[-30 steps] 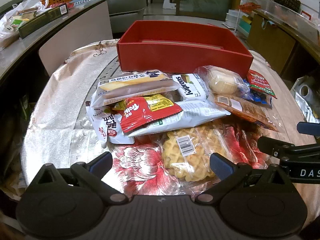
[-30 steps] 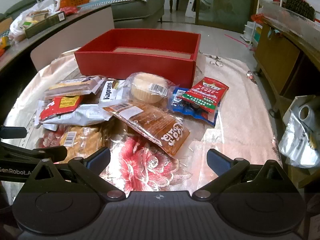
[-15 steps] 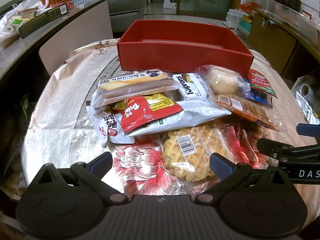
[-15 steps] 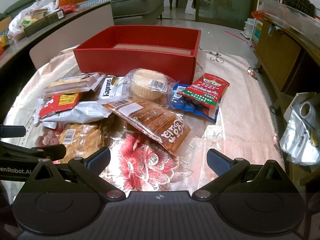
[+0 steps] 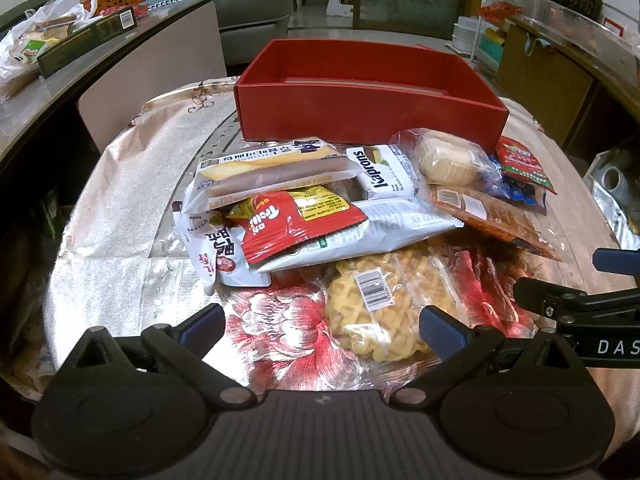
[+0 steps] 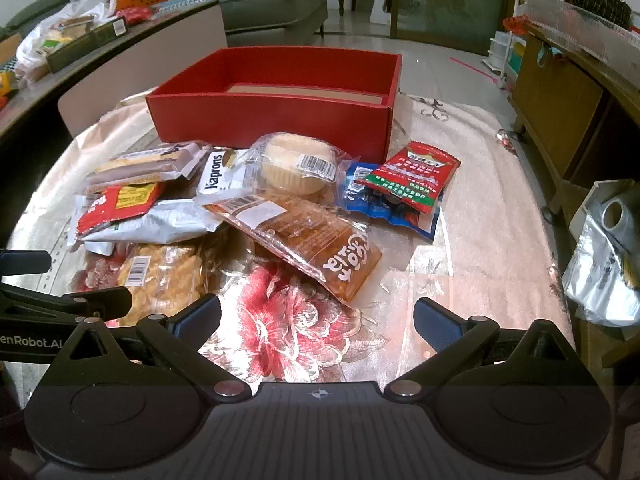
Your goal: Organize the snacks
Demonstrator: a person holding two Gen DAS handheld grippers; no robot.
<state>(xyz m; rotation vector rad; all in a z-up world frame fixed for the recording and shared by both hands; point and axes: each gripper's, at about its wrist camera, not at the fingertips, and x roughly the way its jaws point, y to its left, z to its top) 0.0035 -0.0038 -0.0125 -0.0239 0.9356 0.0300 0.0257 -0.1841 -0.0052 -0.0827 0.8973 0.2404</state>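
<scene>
We are hovering over the snack pile [image 5: 320, 216].
We are holding left gripper [image 5: 320, 326] and right gripper [image 6: 316, 320] wide, both carrying nothing.

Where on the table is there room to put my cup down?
Bare cloth lies right of the red-green packet, and left of the white wrappers. The red box looks empty too. The middle, before the box, is crowded with piled snacks.

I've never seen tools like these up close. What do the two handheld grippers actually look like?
The left gripper and the right gripper look alike: a matte black plastic body with two round housings, ribbed in the middle, black linkage arms with silver pivot pins, and dark blue pads on the jaws. White lettering runs along their sides. No cables or sleeves show.
</scene>
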